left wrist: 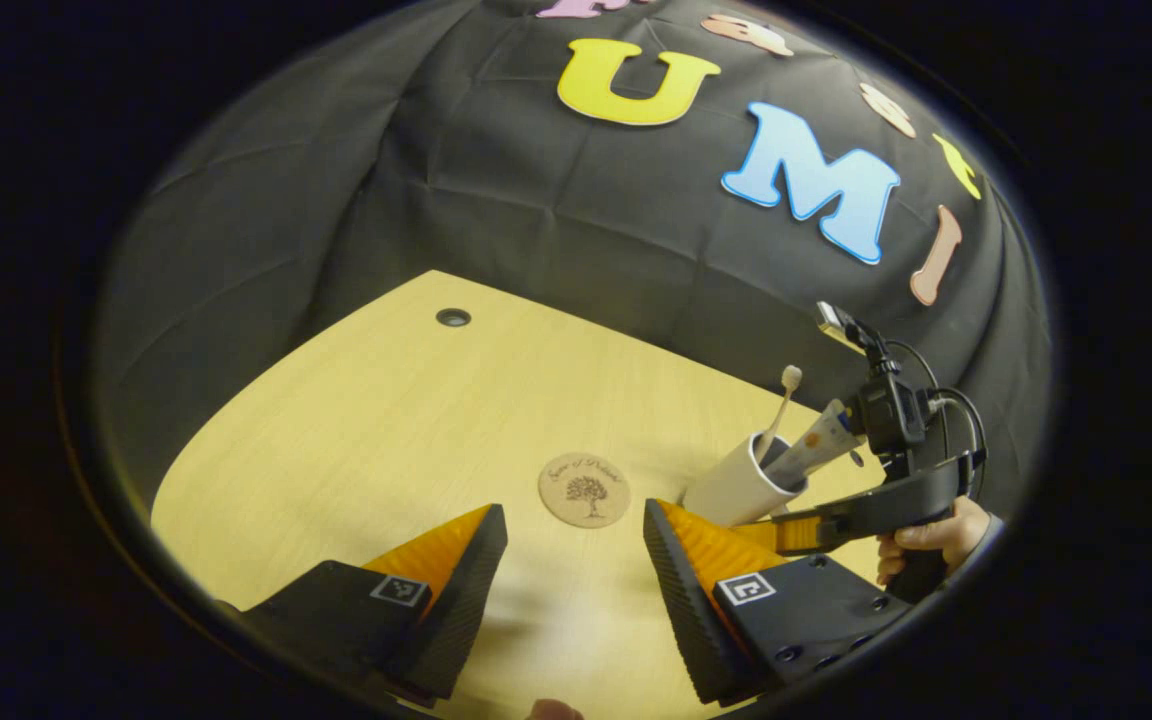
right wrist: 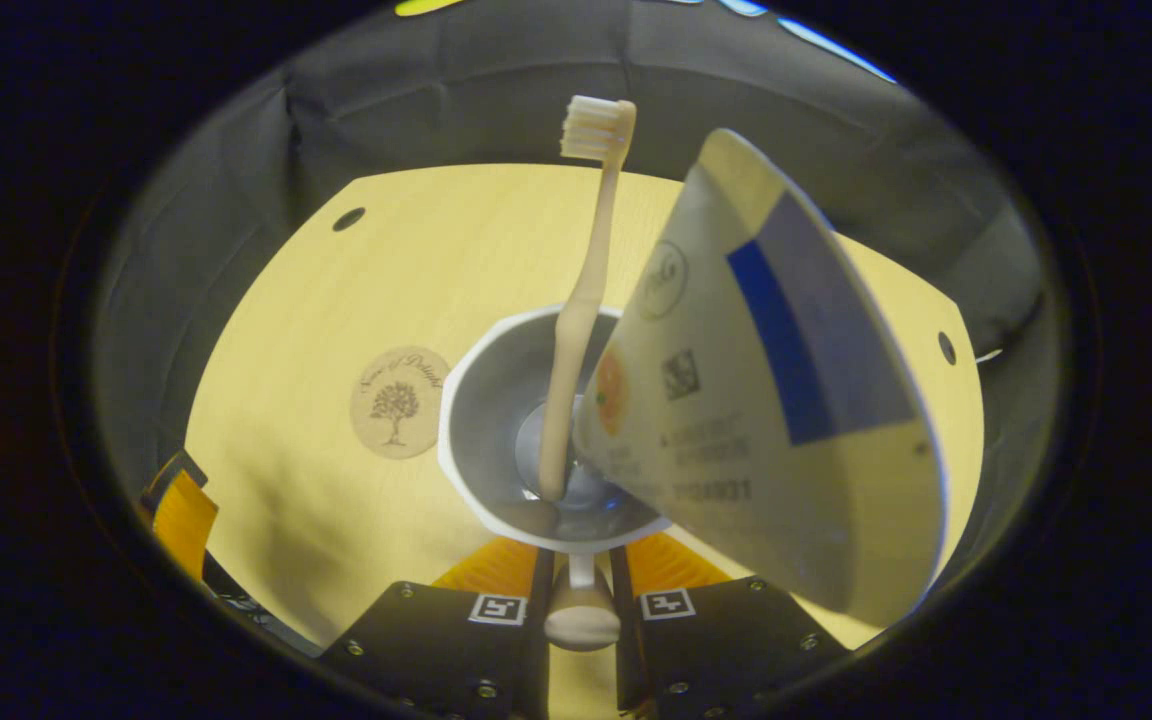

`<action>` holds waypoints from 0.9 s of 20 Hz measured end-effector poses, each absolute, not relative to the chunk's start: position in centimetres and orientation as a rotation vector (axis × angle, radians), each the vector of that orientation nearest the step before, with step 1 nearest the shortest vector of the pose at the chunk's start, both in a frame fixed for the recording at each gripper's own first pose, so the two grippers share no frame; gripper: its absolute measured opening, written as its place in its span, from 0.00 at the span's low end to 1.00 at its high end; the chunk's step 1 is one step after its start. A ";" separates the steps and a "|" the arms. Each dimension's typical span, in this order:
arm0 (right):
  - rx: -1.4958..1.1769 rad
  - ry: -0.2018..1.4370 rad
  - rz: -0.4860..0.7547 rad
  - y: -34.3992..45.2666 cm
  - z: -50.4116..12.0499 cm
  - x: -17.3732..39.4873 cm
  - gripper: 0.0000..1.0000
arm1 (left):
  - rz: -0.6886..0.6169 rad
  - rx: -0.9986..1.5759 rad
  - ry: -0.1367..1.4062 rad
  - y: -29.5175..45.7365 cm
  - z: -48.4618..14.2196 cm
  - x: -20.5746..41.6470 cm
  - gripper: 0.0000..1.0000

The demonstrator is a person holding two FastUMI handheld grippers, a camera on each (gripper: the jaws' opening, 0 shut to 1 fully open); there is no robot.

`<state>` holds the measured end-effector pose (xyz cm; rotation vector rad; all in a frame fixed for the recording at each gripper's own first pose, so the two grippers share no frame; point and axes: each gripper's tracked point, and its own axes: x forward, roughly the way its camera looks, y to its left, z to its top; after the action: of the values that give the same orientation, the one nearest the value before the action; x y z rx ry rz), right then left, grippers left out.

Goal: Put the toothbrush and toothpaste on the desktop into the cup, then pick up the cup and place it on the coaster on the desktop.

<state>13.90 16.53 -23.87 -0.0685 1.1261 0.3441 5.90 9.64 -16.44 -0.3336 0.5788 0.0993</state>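
A white cup (left wrist: 736, 485) leans at the right of the wooden desktop (left wrist: 386, 420), with a beige toothbrush (left wrist: 781, 400) and a toothpaste tube (left wrist: 821, 440) standing in it. In the right gripper view I look down into the cup (right wrist: 456, 400); the toothbrush (right wrist: 586, 280) stands bristles up and the toothpaste tube (right wrist: 766, 400) leans to the right. My right gripper (right wrist: 581, 590) is shut on the cup's handle. The round cork coaster (left wrist: 584, 489) lies bare just left of the cup, straight ahead of my open left gripper (left wrist: 576, 560).
A hand (left wrist: 936, 540) holds the right gripper (left wrist: 786, 535) at the table's right side. The coaster (right wrist: 399, 402) lies left of the cup. Small holes (left wrist: 453, 317) (right wrist: 947, 347) mark the desktop's corners. Black cloth walls stand close behind the desktop. The left gripper (right wrist: 181, 515) sits at the lower left.
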 end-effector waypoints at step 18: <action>-0.141 1.110 0.433 28.5 -23.5 14.6 0.26 | 0.144 -0.381 0.583 18.3 -16.6 1.7 0.87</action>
<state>14.60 28.45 -23.52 -0.1407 1.1097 0.4330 1.69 18.27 -16.61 -0.3810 0.5828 0.1438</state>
